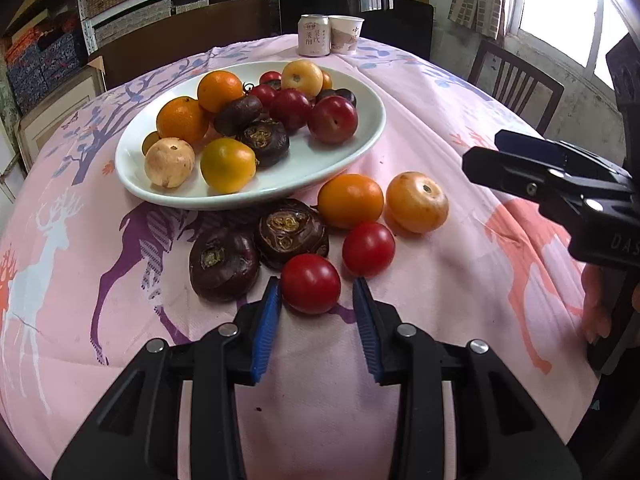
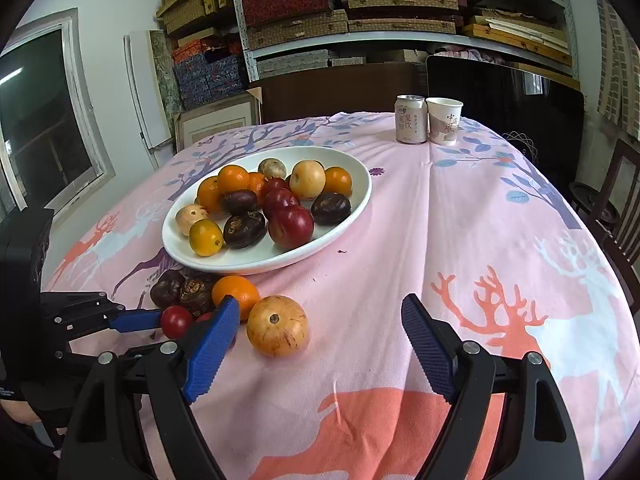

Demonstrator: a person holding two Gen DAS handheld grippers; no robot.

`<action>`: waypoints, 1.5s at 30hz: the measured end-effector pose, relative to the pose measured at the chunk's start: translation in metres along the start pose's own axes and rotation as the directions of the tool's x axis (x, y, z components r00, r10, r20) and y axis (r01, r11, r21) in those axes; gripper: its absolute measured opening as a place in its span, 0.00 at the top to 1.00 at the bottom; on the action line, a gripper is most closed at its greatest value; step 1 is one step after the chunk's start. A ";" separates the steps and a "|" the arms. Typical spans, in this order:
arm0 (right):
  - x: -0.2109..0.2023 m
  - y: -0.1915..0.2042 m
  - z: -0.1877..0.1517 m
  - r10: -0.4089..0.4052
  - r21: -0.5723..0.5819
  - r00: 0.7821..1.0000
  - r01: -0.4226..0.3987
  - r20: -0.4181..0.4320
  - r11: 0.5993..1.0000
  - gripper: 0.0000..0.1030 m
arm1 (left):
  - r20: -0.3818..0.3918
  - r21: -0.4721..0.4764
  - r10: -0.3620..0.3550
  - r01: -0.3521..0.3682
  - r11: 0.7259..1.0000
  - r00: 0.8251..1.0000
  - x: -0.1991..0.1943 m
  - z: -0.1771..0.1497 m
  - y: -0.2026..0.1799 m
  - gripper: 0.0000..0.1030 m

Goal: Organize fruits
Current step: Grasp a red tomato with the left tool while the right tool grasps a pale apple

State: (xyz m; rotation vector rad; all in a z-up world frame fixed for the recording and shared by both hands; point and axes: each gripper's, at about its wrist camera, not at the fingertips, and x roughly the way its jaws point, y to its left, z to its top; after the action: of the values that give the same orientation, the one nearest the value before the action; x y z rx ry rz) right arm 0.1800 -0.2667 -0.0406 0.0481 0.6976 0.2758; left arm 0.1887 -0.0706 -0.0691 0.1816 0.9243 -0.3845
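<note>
A: Item one, far left?
B: Round desk under a pink cotton cloth [image 1: 432, 128] printed with deer and trees. Toward its left rests a white oval ceramic plate [image 1: 360, 128], piled with orange citrus fruits, pale tan round fruits, glossy red plums and dark purple-brown water chestnuts.

A: Loose fruit in front of the plate?
B: Left to right: two dark purple-brown water chestnuts [image 1: 224, 264] touching each other; a small glossy red tomato [image 1: 310, 283]; a second red tomato [image 1: 368, 249] just behind it; a smooth orange citrus fruit [image 1: 350, 200]; an orange-tan round fruit with a dimpled top [image 1: 417, 201].

A: Left gripper?
B: Left gripper [image 1: 316, 292], black with blue ribbed pads, spread, one pad on each side of the nearer red tomato; the left pad looks close to its skin, the right pad apart from it.

A: Right gripper?
B: Right gripper [image 2: 320, 336], same make, spread wide, holding nothing, just right of the orange-tan fruit.

A: Rear of desk?
B: A white drink can [image 1: 314, 35] beside a white paper cup [image 1: 347, 34], touching or nearly so.
</note>
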 end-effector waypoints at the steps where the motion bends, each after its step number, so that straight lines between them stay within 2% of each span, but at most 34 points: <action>1: 0.000 0.000 0.000 0.000 0.000 1.000 0.000 0.001 1.000 0.19 | -0.013 -0.013 -0.015 0.015 1.000 1.000 0.003 0.001 0.002 0.65; 6: 0.001 0.000 0.000 -0.001 -0.001 1.000 0.001 -0.009 1.000 0.19 | -0.008 -0.029 -0.037 0.037 0.999 0.999 0.006 0.004 0.005 0.65; 8: 0.001 0.000 0.000 -0.002 0.000 1.000 0.002 -0.011 1.000 0.19 | 0.013 -0.040 -0.055 0.056 0.998 0.998 0.003 0.004 0.008 0.73; 11: 0.002 0.001 0.000 -0.004 -0.004 1.000 0.004 -0.018 1.000 0.19 | 0.088 -0.063 -0.067 0.073 0.995 0.994 -0.011 0.002 0.014 0.73; 14: 0.005 0.002 0.000 0.005 -0.013 0.999 -0.006 -0.032 1.000 0.19 | 0.189 -0.111 -0.050 0.072 0.991 0.981 -0.032 -0.003 0.024 0.73; 17: 0.010 0.012 -0.001 0.028 -0.066 0.997 -0.032 -0.067 0.997 0.28 | 0.245 -0.177 -0.020 0.065 0.982 0.969 -0.043 -0.007 0.036 0.73; 18: 0.012 0.017 -0.001 0.028 -0.086 0.997 -0.035 -0.076 0.996 0.29 | 0.243 -0.191 -0.021 0.069 0.979 0.970 -0.043 -0.007 0.039 0.73; 20: 0.015 0.026 -0.002 0.026 -0.134 0.995 -0.039 -0.100 0.990 0.41 | 0.226 -0.195 -0.023 0.069 0.978 0.974 -0.041 -0.005 0.039 0.73; 23: 0.022 0.033 -0.004 0.005 -0.169 0.990 -0.029 -0.138 0.985 0.50 | 0.213 -0.176 -0.022 0.060 0.983 0.977 -0.039 -0.003 0.037 0.73; 28: 0.032 0.031 -0.005 -0.006 -0.156 0.982 -0.025 -0.191 0.987 0.50 | 0.200 -0.173 -0.018 0.053 0.983 0.980 -0.037 -0.005 0.036 0.73; 36: 0.041 0.042 -0.008 -0.043 -0.212 0.973 -0.006 -0.227 0.977 0.47 | 0.193 -0.168 -0.018 0.051 0.984 0.981 -0.034 -0.003 0.036 0.73; 45: 0.053 0.043 -0.009 -0.045 -0.185 0.960 -0.007 -0.278 0.983 0.46 | 0.187 -0.167 -0.016 0.048 0.985 0.982 -0.032 -0.003 0.034 0.73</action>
State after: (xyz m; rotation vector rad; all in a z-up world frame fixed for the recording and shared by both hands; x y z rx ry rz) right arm 0.2034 -0.2120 -0.0747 -0.1779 0.9516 0.3316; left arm 0.1828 -0.0305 -0.0451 -0.0270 0.7728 -0.3439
